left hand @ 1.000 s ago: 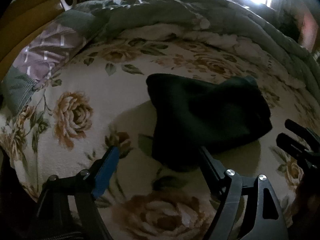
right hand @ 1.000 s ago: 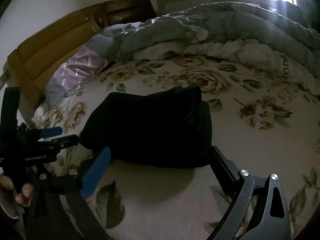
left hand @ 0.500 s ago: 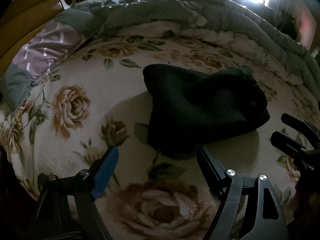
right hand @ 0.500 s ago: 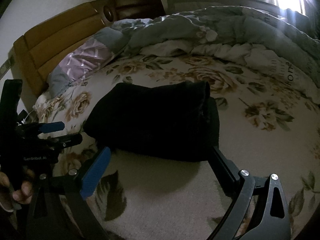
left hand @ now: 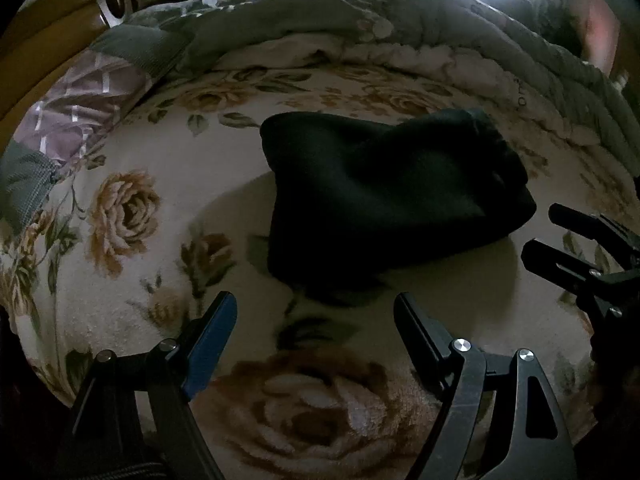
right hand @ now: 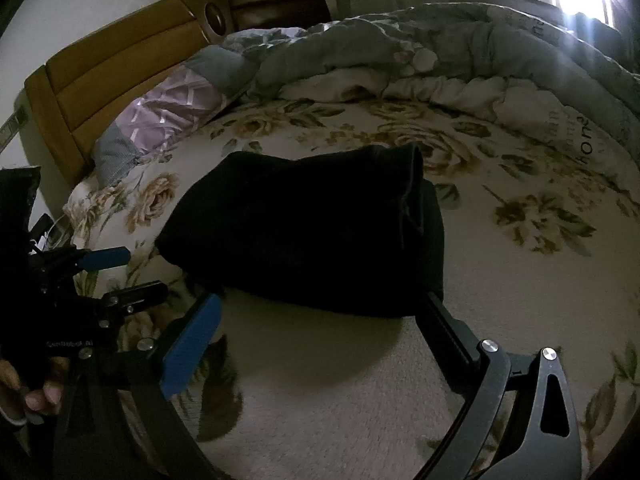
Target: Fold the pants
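pants [left hand: 384, 196] folded as before, both hand-held grippers farther back, open

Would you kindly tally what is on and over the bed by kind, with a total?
Folded black pants: 1
Pillow: 1
Bunched quilt: 1
Hand-held grippers, both open: 2, left hand-held gripper and right hand-held gripper
Total: 5

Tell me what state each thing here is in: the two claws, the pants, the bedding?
Left claw: open, empty, short of the pants.
Right claw: open, empty, at the pants' near edge.
Pants: folded into a compact bundle, lying on the sheet.
Sheet: spread flat.
Quilt: bunched up behind.
Pillow: against the headboard.
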Demonstrator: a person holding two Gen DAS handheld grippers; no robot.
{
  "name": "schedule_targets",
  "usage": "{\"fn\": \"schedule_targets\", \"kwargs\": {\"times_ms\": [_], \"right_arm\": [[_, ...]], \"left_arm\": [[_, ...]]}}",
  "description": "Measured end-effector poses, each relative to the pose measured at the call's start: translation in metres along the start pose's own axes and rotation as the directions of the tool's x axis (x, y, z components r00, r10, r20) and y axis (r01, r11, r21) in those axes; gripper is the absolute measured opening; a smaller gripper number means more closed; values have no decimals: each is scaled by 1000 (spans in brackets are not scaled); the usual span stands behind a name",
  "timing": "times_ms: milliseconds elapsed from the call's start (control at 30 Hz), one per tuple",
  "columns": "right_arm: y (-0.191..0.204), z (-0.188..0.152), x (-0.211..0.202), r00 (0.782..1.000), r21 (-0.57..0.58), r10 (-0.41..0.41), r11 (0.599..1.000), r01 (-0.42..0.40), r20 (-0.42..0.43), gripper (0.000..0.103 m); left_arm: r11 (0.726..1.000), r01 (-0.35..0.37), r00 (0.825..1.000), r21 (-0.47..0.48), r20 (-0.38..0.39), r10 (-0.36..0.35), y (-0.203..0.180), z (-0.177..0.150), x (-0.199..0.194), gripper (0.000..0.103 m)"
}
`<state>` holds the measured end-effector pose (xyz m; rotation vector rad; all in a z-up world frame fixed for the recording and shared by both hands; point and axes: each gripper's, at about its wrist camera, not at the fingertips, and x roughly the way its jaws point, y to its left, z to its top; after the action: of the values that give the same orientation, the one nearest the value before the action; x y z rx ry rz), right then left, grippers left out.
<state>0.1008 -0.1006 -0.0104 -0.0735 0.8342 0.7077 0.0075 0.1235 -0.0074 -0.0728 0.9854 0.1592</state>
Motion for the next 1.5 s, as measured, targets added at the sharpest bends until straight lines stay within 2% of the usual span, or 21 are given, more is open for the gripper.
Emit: {"fn": "schedule_targets", "kwargs": {"times_ms": [700, 1500], "right_arm": [[-1, -1, 6, 999, -18, 18, 1000, -17, 46, 98], [-4, -1, 14, 999, -11, 18, 1000, -18, 42, 98]], "left_arm": [[999, -12, 1000, 30, 23, 12, -3, 0, 10, 81], [999, -4, 999, 39, 45, 3, -7, 3, 12, 82]]}}
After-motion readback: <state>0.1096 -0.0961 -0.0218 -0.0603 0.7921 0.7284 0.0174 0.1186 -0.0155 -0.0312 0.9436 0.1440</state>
